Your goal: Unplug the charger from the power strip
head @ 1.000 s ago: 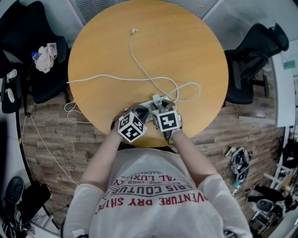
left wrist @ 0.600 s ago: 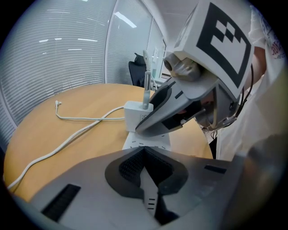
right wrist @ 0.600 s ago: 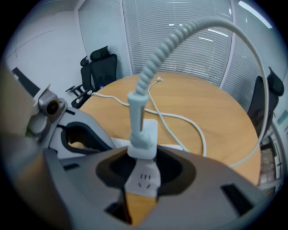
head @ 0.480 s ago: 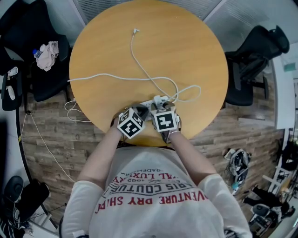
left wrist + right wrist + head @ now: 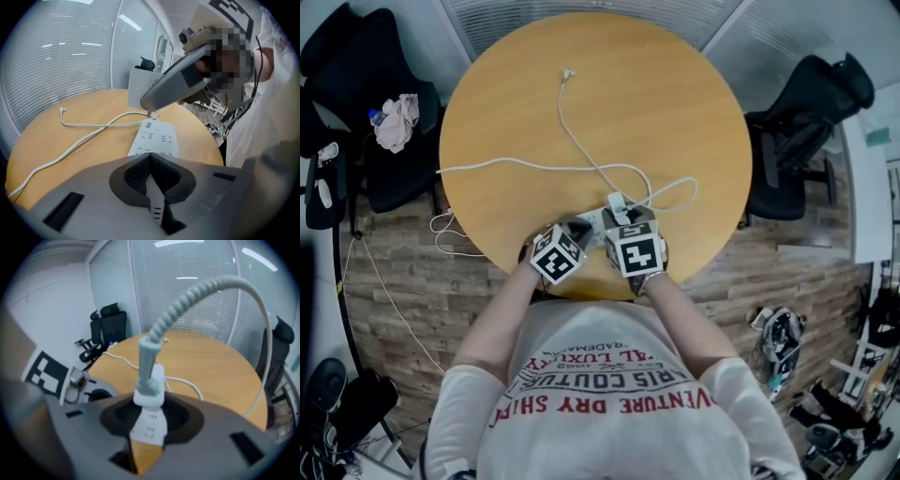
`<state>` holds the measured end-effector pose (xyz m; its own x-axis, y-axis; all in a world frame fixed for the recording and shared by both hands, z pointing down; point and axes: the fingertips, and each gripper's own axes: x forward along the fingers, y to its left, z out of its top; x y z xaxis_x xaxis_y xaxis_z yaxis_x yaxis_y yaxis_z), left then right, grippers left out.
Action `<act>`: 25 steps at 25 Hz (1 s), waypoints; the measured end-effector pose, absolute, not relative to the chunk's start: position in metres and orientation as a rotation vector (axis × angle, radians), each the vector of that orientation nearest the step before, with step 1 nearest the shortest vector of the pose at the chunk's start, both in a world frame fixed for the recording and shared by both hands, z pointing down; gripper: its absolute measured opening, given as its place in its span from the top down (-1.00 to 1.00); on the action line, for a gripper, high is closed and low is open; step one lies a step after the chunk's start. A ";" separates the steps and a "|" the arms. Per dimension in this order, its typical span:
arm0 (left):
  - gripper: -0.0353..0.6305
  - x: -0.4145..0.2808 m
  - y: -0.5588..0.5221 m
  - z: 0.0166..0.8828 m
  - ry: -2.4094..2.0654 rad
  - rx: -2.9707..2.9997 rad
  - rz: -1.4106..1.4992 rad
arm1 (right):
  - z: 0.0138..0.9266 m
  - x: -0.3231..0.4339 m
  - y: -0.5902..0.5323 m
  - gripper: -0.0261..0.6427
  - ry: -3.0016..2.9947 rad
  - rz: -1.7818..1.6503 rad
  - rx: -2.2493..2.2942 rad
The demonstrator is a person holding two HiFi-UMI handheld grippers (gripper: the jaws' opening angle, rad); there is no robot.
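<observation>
A white power strip [image 5: 154,138] lies on the round wooden table [image 5: 675,112] near its front edge. My left gripper [image 5: 149,157] is shut, its tips down on the strip's near end [image 5: 594,219]. My right gripper [image 5: 150,404] is shut on the white charger [image 5: 151,383], whose ribbed grey cable [image 5: 187,301] arcs overhead. In the left gripper view the charger [image 5: 138,89] hangs just above the strip with its prong out of the socket. In the head view the charger [image 5: 617,201] shows ahead of the right gripper [image 5: 624,217], with the left gripper [image 5: 581,229] beside it.
The white charging cable [image 5: 581,150] loops across the table to a plug end [image 5: 566,72] at the far side. The strip's cord [image 5: 487,165] runs off the left edge. Black office chairs stand left [image 5: 347,75] and right [image 5: 806,103]; a cloth [image 5: 398,120] lies on the left one.
My right gripper has risen a little with the charger in it. The left gripper has stayed on the power strip.
</observation>
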<state>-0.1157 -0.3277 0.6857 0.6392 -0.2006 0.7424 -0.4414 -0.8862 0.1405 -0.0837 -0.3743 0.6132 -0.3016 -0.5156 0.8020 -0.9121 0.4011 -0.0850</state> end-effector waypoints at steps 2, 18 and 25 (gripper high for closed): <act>0.80 -0.117 -0.329 0.684 -0.544 2.561 1.097 | 0.601 -0.082 -0.375 0.46 -1.997 0.697 1.217; 0.80 -0.171 -0.388 0.494 -1.216 2.639 0.474 | 0.494 -0.079 -0.380 0.46 -2.322 0.514 1.221; 0.80 -0.209 -0.388 0.411 -1.487 2.622 0.233 | 0.444 -0.081 -0.390 0.46 -2.479 0.428 1.252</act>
<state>-0.2086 -0.3883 0.4112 0.5062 -0.8409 0.1913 -0.8591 -0.5111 0.0264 -0.0810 -0.3901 0.4445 -0.5594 -0.7150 0.4193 -0.8143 0.5687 -0.1165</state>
